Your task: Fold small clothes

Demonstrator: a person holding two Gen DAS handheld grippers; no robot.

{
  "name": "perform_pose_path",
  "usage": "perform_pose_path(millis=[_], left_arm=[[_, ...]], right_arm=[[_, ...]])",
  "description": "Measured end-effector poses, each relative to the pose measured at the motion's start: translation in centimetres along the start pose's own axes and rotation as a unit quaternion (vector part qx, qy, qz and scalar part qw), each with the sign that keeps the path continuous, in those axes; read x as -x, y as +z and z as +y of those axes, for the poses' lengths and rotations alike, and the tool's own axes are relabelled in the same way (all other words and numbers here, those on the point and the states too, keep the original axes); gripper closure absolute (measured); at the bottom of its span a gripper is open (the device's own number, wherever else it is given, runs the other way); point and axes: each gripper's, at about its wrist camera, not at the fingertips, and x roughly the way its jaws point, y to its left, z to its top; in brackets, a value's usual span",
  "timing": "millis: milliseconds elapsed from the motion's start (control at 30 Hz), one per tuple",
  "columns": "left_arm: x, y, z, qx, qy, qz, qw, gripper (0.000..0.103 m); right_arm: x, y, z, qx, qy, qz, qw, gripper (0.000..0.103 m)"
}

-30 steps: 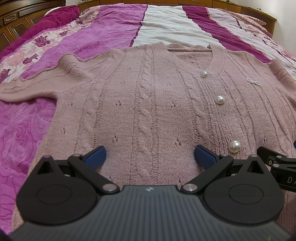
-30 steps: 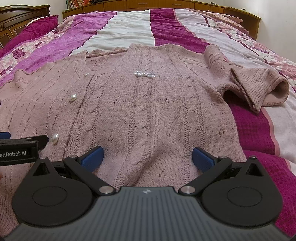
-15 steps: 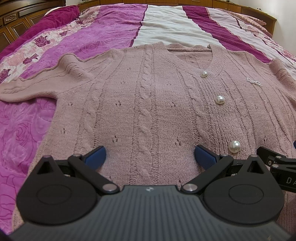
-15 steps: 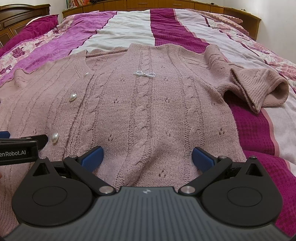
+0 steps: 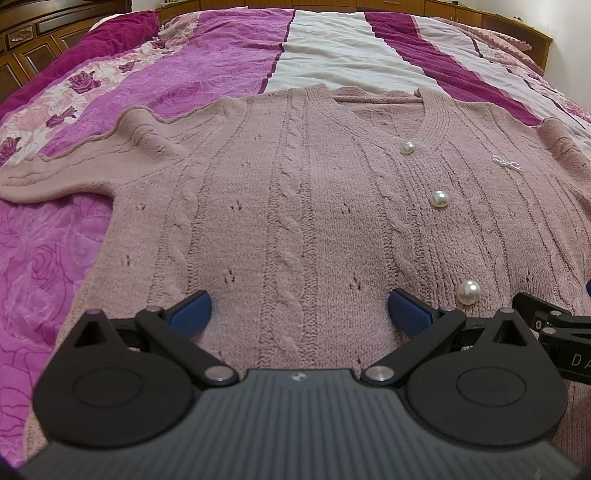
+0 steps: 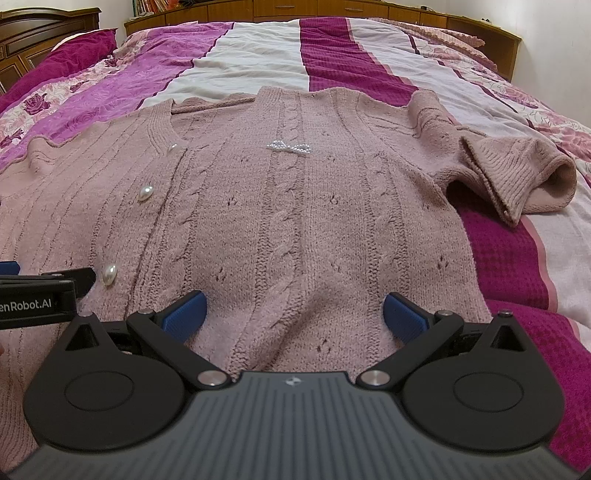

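Observation:
A dusty-pink cable-knit cardigan (image 5: 295,192) with pearl buttons (image 5: 439,198) lies flat, front up, on the bed, neck away from me; it also shows in the right wrist view (image 6: 295,206). My left gripper (image 5: 299,314) is open and empty, fingers spread over the hem's left half. My right gripper (image 6: 293,312) is open and empty over the hem's right half. The left sleeve (image 5: 55,173) lies spread out to the side. The right sleeve (image 6: 517,177) is bunched, cuff open. A beaded bow (image 6: 289,147) sits on the chest.
The bed has a striped purple, white and magenta quilt (image 5: 332,48). A wooden headboard (image 6: 332,7) runs along the far side, with wooden cabinets (image 5: 26,51) to the left. Each gripper's edge shows in the other's view (image 5: 554,325) (image 6: 37,295).

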Motion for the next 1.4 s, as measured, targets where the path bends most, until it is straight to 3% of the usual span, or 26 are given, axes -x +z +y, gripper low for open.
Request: perform_pose_path(millis=[1400], left_arm=[[0.07,0.11,0.01,0.004,-0.001,0.014,0.9999,0.0]], right_arm=[[-0.08,0.03,0.02,0.0,0.0,0.002,1.0,0.0]])
